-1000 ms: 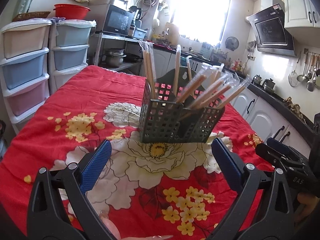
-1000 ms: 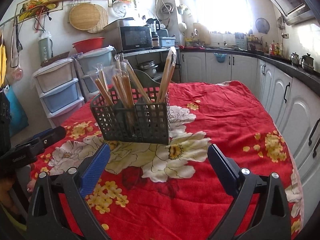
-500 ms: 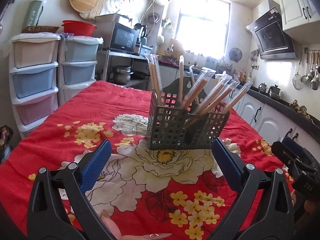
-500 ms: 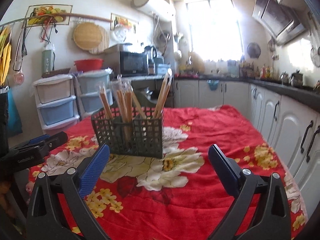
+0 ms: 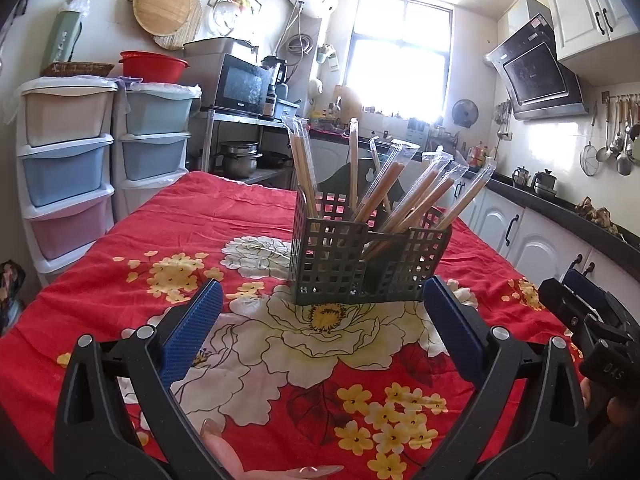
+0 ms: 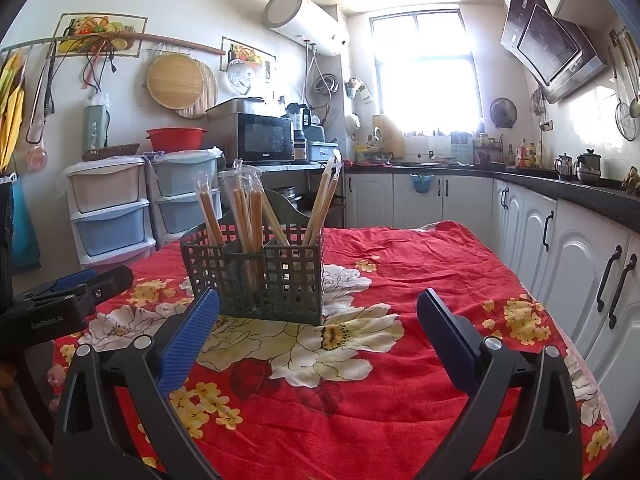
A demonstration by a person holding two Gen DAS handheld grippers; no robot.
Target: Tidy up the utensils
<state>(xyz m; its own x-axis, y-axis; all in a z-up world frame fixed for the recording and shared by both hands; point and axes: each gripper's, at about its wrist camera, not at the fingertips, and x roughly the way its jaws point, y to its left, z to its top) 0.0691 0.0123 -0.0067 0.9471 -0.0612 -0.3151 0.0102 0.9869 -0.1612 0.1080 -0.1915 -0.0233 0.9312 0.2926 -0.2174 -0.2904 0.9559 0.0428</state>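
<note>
Both the left gripper [image 5: 320,320] and right gripper [image 6: 318,318] hang empty, fingers wide. The green mesh caddy [image 5: 370,266] of wrapped chopsticks [image 5: 400,196] stands at 12 o'clock on the floral tablecloth [image 5: 248,352]. A careless reach could likely snag the leaning wrappers and tip it.

Daylight from window [image 5: 396,56] blows out in both views, glare on nearby wall. Table sharp. Heavy fisheye bending, dark vignette at corners.

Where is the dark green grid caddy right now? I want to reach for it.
The dark green plastic grid caddy stands mid-table on the red floral tablecloth, centred ahead in the left view and left of centre in the right view, holding wrapped wooden chopsticks.
</note>
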